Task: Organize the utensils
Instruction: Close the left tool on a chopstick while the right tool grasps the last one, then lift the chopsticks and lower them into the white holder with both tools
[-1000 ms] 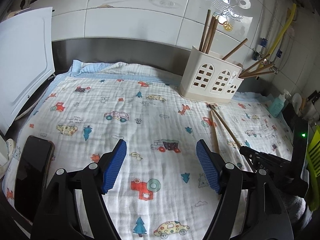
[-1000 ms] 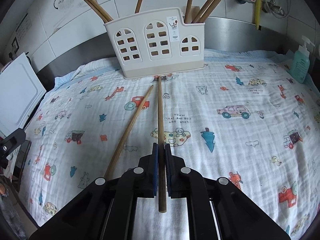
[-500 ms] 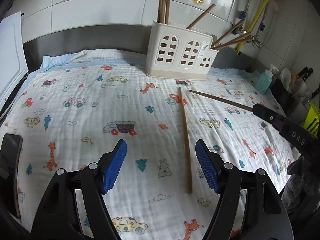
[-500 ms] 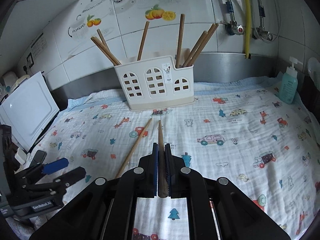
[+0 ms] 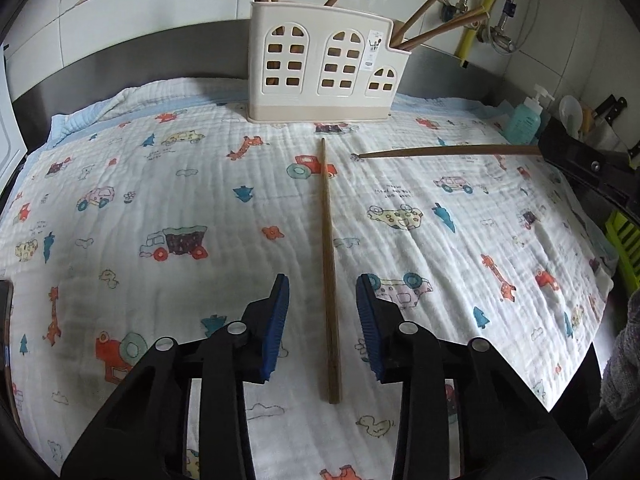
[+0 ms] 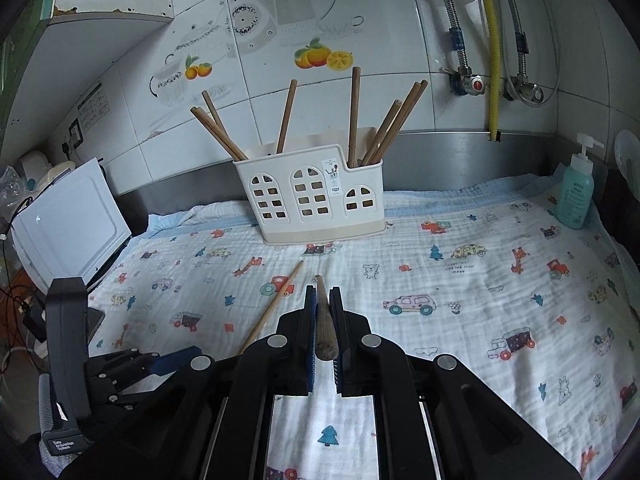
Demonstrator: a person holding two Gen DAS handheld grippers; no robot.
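Left wrist view: chopstick flat on cloth, thick end between blue pads of left gripper, jaws closing, not yet touching. Light, stiff, smooth; best pinched near thick end. Earlier at two o'clock of wider jaws. Holder at twelve. Right gripper clamps second chopstick, lifted higher than before.

A patterned cloth covers the counter, with a teal soap bottle at two o'clock, a white appliance at nine, and a yellow hose at one.
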